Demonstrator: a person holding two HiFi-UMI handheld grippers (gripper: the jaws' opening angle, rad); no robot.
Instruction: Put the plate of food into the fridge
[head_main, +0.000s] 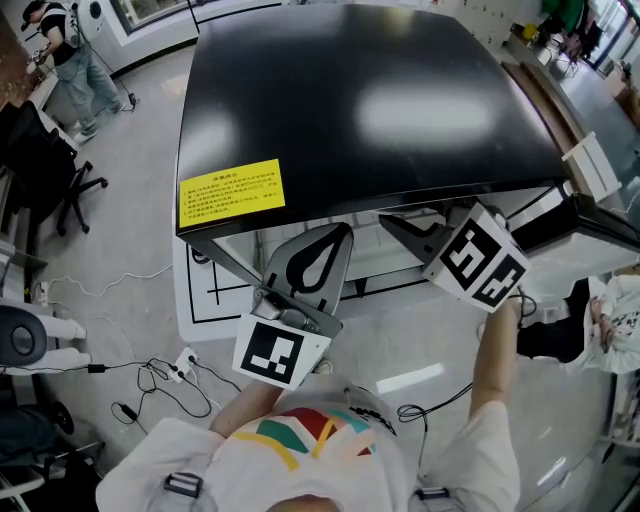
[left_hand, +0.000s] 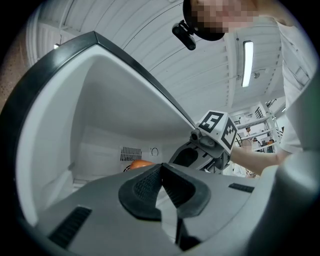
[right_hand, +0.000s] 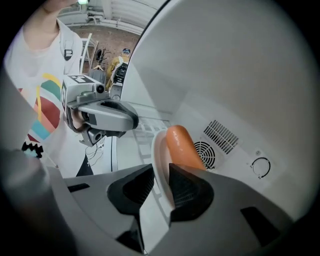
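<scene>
Two handheld tools reach into the open front of a black-topped fridge (head_main: 370, 100) as a person in a white printed T-shirt (head_main: 310, 440) stands over it. The right tool (right_hand: 161, 187) is clamped on the rim of a white plate (right_hand: 158, 155), one pad on each face, and the plate carries an orange sausage (right_hand: 182, 147). Plate and sausage are inside the white fridge compartment, in front of the back wall, where a round fan grille (right_hand: 205, 154), a slotted vent (right_hand: 221, 136) and a dial (right_hand: 261, 167) show just behind the sausage. Whether the plate rests on a shelf cannot be told.

The left tool (left_hand: 161, 174) has its ribbed pads drawn together at the tips with nothing between them. It hangs at the mouth of the fridge, beside the right tool and apart from the plate, and its own view catches a sliver of the sausage deep in the compartment.

Seen from the head view, both tools disappear under the front edge of the fridge top, near a yellow warning label (head_main: 232, 192) stuck at its front left corner. Cables (head_main: 170, 375) trail over the grey floor (head_main: 130, 250) to the left, an office chair (head_main: 45, 170) stands further back, and another person (head_main: 72, 55) is at the far left
</scene>
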